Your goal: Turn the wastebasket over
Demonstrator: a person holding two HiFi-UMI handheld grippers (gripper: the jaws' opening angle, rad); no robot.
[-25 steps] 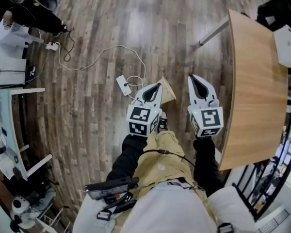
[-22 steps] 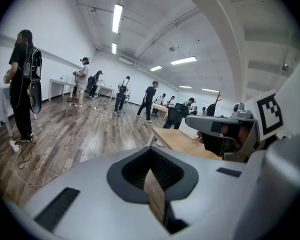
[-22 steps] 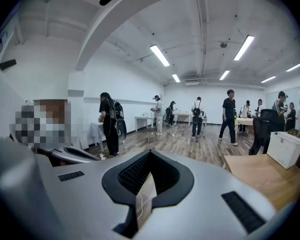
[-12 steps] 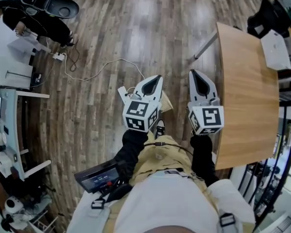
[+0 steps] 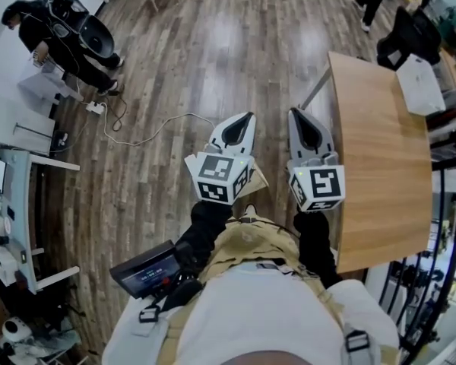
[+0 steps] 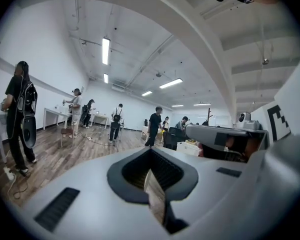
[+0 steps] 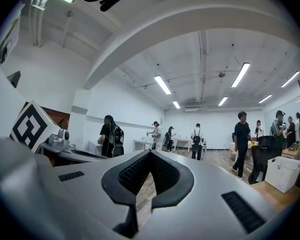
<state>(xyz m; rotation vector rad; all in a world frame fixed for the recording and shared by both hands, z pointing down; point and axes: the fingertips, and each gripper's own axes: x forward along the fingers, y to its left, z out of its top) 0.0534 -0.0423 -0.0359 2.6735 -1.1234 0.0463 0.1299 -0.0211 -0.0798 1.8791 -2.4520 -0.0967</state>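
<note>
In the head view my left gripper (image 5: 247, 117) and right gripper (image 5: 295, 113) are held side by side high above the wooden floor, both pointing away from me. Each has its jaws shut with nothing between them. In the left gripper view (image 6: 150, 152) and the right gripper view (image 7: 149, 153) the closed tips point level across the room. A tan, box-like thing (image 5: 258, 178), apparently the wastebasket, lies on the floor below. Only a corner of it shows past the left gripper's marker cube. Neither gripper touches it.
A wooden table (image 5: 380, 166) stands close on my right, with a white box (image 5: 419, 82) at its far end. A white cable (image 5: 148, 131) runs over the floor on the left. A person (image 5: 61, 29) stands far left, others across the room. A desk (image 5: 15, 204) lines the left wall.
Both grippers have risen together toward the head camera and look larger. The tan basket, largely in view a second ago, is now almost covered by the left gripper.
</note>
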